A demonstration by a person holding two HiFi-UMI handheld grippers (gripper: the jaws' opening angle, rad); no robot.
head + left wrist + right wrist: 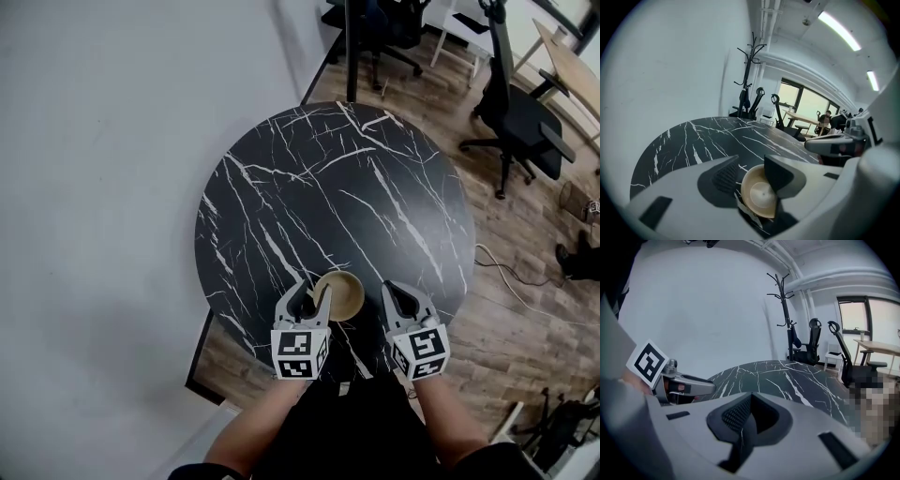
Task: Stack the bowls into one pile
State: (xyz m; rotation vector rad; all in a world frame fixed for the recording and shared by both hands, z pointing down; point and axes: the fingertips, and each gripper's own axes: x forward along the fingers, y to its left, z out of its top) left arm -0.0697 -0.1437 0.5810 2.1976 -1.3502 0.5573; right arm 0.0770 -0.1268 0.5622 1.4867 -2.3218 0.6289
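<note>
Left gripper [751, 160] is wide open, both jaws spread with nothing pinched. In its own view the pads aren't pressing on anything. Right gripper [751, 399] is the opposite: jaws fully together, nothing between them, just hanging over the near edge of the table. Both are pointed away from the person and tipped down a bit, side by side.

Biggest thing in the scene is the round black table [309, 187] with white marble veining. It sits right up against a plain pale wall [103, 187] on the left. A wood floor [525, 253] runs off to the right, where a black office chair [525, 122] stands well clear of the table. A black coat rack [749, 70] stands past the far side of the table, by the wall.

Now the bowl [342, 292]. It's tan and round, sitting on the table's near edge between the two grippers, much closer to the left one. From the head view its left rim is right at the left gripper's right jaw. In the left gripper view it sits in the gap between the open jaws, with the right jaw covering part of its rim. There seem to be extra rims peeking out underneath it, so it could be nested bowls, but I can't count them. The right gripper is near it and not touching.
</note>
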